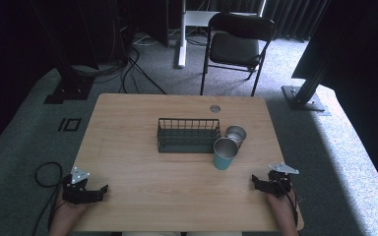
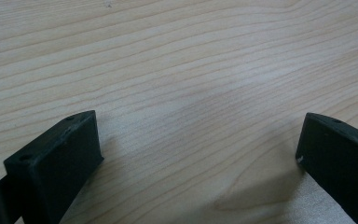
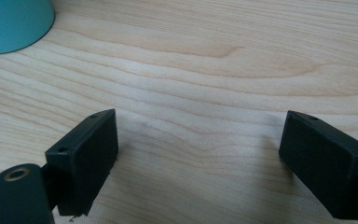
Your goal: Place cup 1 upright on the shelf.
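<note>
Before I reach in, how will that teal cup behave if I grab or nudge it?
The teal cup stands upright, tall and narrow, so a high nudge may tip it. Its shiny metal-looking rim suggests rigid, slippery walls. It sits close beside the wire basket, so it might knock that.

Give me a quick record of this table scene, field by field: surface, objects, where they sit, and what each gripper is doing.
surface: wooden table
rack: dark wire rack, mid-table, empty
cups: teal cup upright at the rack's right front corner; metal cup just behind it
left gripper: jaws open, nothing between them, near left front edge
right gripper: jaws open, nothing between them, near right front edge
nearest gripper to cups: right
</note>
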